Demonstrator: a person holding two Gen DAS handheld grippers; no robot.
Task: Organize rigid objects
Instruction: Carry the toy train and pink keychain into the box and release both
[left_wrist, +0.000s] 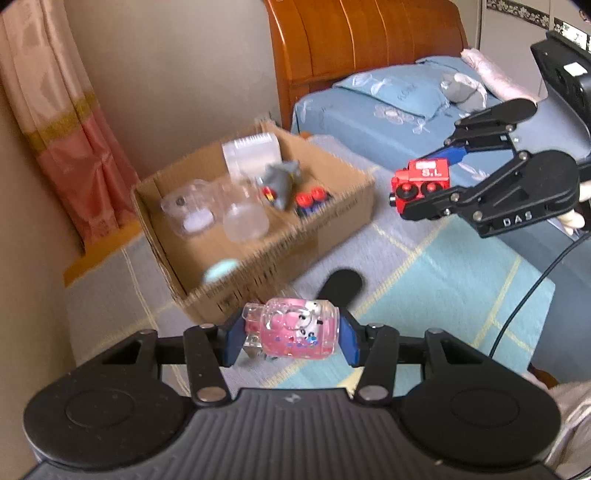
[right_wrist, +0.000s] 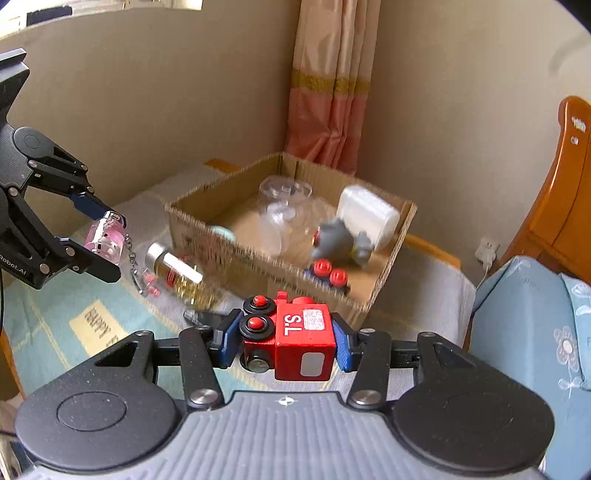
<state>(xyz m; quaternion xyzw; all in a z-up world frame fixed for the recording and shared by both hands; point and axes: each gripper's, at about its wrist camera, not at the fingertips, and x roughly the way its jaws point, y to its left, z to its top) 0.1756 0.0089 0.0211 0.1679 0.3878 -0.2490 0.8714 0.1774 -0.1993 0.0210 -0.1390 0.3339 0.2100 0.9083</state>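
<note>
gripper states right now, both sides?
Left gripper: closed on the pink clear keychain bottle, held in the air.
Right gripper: closed on the red toy train, also held in the air.

So the surface here is a low platform covered with a blue-and-teal checked mat, pale yellow lines running through it and a patch of lettering. Sitting right on it is an open cardboard box near the corner wall. Just beside the box, on the mat, a small glass bottle with gold stuff inside lies on its side.
</note>
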